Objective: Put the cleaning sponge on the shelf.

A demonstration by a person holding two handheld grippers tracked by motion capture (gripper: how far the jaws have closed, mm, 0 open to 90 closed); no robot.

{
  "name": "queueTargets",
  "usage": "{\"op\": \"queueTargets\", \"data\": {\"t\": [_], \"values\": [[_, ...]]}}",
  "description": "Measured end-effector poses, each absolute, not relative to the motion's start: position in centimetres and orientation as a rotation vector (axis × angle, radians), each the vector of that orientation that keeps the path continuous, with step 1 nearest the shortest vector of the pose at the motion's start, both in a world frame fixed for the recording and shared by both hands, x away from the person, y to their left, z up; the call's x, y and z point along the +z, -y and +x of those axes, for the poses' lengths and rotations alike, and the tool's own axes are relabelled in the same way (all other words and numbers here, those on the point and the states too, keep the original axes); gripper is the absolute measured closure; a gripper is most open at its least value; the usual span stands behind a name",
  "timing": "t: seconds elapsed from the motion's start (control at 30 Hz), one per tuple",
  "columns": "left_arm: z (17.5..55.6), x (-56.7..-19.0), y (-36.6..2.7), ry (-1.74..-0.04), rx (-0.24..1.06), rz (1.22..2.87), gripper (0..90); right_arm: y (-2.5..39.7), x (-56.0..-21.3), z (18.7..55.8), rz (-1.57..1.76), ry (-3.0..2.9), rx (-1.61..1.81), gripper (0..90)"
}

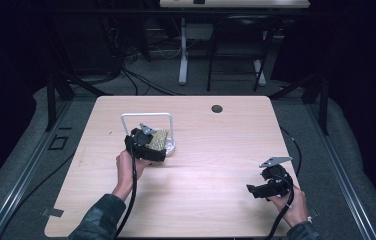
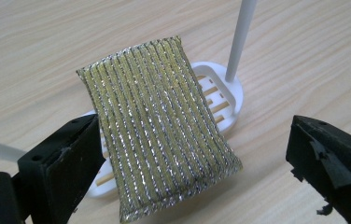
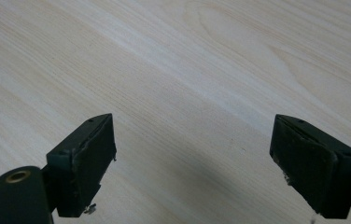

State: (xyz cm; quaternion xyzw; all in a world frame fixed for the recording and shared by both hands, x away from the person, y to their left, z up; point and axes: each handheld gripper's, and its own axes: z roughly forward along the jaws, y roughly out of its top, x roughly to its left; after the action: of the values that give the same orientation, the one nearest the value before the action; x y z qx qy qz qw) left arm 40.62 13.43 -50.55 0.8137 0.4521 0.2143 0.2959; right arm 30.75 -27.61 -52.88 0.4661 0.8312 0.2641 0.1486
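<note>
high: above, forward-down, far | gripper views: close, low over table (image 1: 201,165) | shared: tabletop

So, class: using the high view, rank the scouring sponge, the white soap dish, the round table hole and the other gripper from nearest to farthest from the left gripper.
1. Scouring sponge: right at the left gripper, between its open jaws.
2. White soap dish: under the sponge, just right of it.
3. Round table hole: toward the table's far edge, right of centre.
4. Right gripper: near right corner.

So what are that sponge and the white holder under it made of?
The sponge: apparently a scouring pad of woven yellow and silver metallic thread, with glinting ribs. The holder: probably plastic, smooth matte white, with moulded slots.
</note>
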Motion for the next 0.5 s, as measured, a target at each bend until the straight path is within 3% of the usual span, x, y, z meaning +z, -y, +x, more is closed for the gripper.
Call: {"op": "queueTargets", "data": {"t": [0.5], "values": [[37.7,-49.0,-16.4,-1.188,0.549,2.192,1.1,27.6,-52.9,30.8,1.336,-2.399,0.75,13.7]]}}
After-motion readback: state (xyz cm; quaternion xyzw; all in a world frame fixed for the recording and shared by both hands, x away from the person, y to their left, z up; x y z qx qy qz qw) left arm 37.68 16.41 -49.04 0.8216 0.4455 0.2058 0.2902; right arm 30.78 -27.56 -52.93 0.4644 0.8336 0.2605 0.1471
